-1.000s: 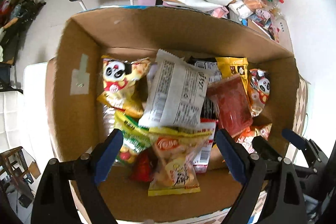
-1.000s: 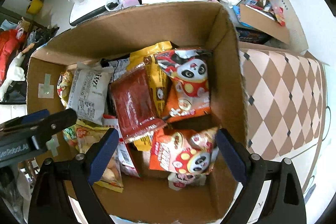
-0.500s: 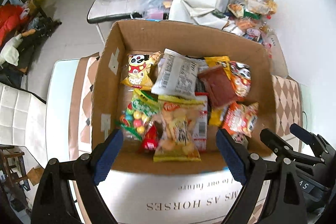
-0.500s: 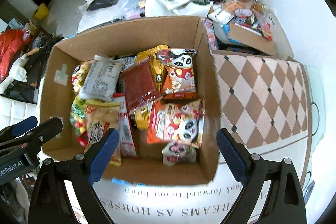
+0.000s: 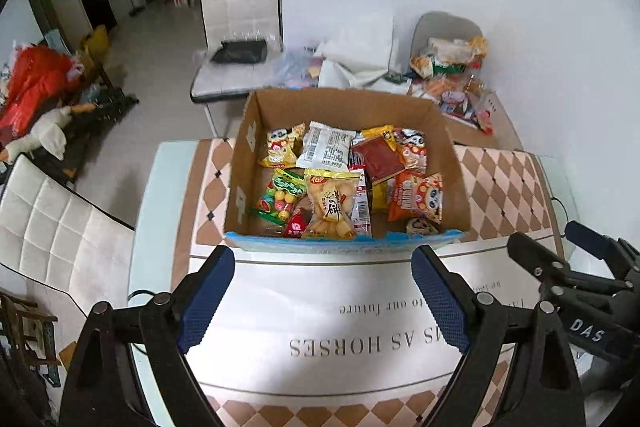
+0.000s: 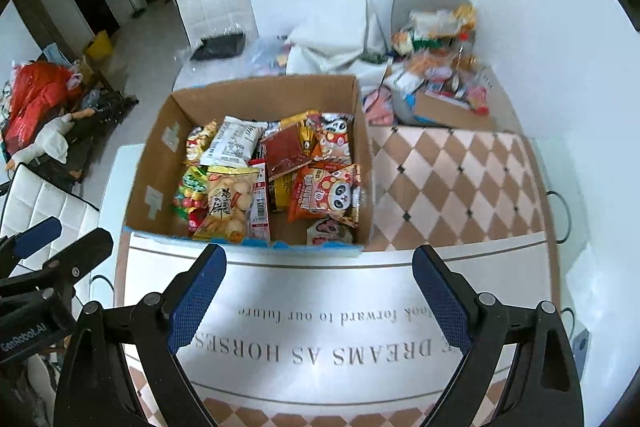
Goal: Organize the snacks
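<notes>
An open cardboard box [image 5: 348, 103] [image 6: 256, 93] stands on the table, filled with several snack packets: a yellow bag of round biscuits [image 5: 330, 205] [image 6: 226, 203], a white packet [image 5: 326, 147], a dark red packet [image 5: 378, 157] [image 6: 286, 151] and orange panda bags [image 5: 418, 197] [image 6: 326, 195]. My left gripper [image 5: 322, 303] is open and empty, held above the table in front of the box. My right gripper [image 6: 320, 297] is open and empty too, beside it; it shows at the right edge of the left wrist view [image 5: 580, 267].
The table carries a checkered cloth [image 6: 460, 187] with a white printed panel [image 5: 320, 307]. Behind the box a second cardboard box and a chair hold a pile of more snacks [image 5: 452, 67] [image 6: 436, 39]. White chairs [image 5: 240, 27] [image 5: 48, 227] stand around the table.
Both grippers have drawn back and up from inside the box to well in front of it, so the whole box and table show. Both stayed open and empty.
</notes>
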Tool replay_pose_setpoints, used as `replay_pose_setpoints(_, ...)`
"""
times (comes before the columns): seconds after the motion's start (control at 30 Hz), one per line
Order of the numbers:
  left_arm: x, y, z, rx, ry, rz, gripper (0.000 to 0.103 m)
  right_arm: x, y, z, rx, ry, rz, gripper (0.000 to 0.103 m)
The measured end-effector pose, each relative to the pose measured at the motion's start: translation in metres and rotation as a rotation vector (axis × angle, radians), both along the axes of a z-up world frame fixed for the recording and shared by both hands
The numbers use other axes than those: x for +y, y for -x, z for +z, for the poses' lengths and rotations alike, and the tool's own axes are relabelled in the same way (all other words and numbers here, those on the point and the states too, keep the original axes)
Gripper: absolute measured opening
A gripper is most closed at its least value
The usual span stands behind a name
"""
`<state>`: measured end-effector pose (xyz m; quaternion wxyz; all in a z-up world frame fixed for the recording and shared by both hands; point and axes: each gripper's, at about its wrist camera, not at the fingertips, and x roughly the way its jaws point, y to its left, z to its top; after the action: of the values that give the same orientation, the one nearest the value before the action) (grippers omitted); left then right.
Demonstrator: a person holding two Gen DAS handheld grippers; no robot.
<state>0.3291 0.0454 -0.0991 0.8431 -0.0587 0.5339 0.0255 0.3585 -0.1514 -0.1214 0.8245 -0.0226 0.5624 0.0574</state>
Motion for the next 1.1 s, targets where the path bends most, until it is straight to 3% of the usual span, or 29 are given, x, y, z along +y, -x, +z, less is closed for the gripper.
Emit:
replay_pose_setpoints(0.37, -0.015, 0.081, 0.075, -0.156, -0.025, 0.009, 0.09, -0.023, 0.103, 0.105, -0.164, -0.04, 0.018, 0.097)
replay_pose_setpoints(0.57, -0.023, 0.11, 0.096, -0.194, -0.054, 0.002, 0.09, -0.032, 0.141, 0.146, -0.21, -0.066, 0.029, 0.097)
replay_pose_setpoints(0.83, -0.027, 0.13, 0.121, -0.268, -0.057, 0.013, 0.09, -0.035, 0.169, 0.17, -0.241, -0.059, 0.051, 0.097)
replay_pose_setpoints(1.1, -0.025, 0.136, 0.129, -0.297, -0.064, 0.042, 0.09, -0.038, 0.169, 0.174, -0.258, -0.053, 0.045, 0.098)
